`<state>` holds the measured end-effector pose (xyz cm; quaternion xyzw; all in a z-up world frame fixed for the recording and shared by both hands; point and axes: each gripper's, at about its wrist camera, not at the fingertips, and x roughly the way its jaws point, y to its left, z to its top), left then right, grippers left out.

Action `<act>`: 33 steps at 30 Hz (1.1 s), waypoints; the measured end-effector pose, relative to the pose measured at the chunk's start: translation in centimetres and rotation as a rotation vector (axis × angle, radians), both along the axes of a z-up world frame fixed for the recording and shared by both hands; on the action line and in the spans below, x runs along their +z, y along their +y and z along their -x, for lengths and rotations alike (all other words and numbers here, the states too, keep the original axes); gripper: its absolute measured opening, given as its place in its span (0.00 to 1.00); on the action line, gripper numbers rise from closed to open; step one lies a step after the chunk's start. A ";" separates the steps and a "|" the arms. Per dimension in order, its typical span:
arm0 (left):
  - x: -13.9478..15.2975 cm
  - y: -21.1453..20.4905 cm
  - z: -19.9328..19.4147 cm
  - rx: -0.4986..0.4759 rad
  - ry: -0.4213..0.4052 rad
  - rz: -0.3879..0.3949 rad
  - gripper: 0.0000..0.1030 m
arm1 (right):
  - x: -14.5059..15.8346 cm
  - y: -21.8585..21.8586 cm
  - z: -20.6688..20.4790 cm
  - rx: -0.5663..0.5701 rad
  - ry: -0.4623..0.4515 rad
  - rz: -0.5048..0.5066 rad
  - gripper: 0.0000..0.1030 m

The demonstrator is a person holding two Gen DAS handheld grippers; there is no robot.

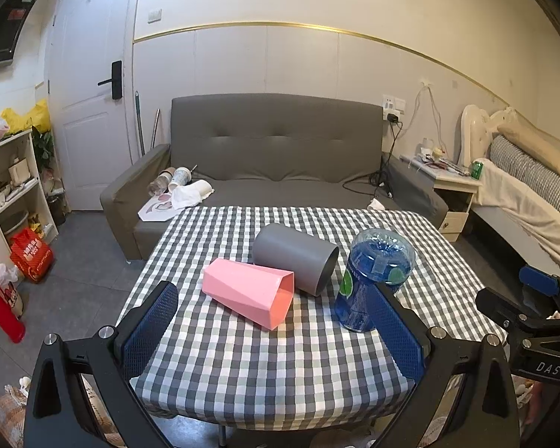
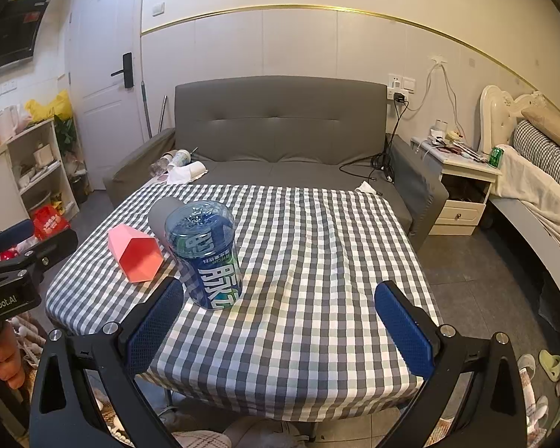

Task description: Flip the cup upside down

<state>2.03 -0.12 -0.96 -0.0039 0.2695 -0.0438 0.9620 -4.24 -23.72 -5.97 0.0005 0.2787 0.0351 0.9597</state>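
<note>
Your pink cup lies on its side toward the left edge of the table, its open mouth turned to the near right, with a grey cup also on its side just behind it, the two touching or nearly so. That makes two cups down, plus one blue container standing upside down near them toward the middle of the table; its label carries white characters you can see in the right wrist view, too stylised to read surely. The table wears a grey, white and pale green checked cloth. Your left gripper hangs over the near edge with its blue-padded fingers spread wide and nothing between them; the right-hand finger overlaps the blue container in view, and you cannot tell whether it touches. Your right gripper is likewise spread and empty at the near edge, right of the container. On the other gripper's body you can read "DAS" in one view and "GenRobot.AI", partly cut off, in the other. Behind the table stands a grey sofa with litter on its left seat, a white door to the left, shelves by it, a bedside cabinet and a bed to the right.
</note>
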 end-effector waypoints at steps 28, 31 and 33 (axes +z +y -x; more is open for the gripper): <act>0.2 0.4 -0.1 0.015 0.003 -0.001 1.00 | 0.2 0.0 0.3 -0.010 0.003 0.003 1.00; 0.2 0.3 -0.1 0.015 0.003 -0.002 1.00 | 0.2 0.0 0.3 -0.010 0.004 0.002 1.00; 0.2 0.3 -0.1 0.015 0.002 -0.002 1.00 | 0.2 0.0 0.3 -0.009 0.004 0.001 1.00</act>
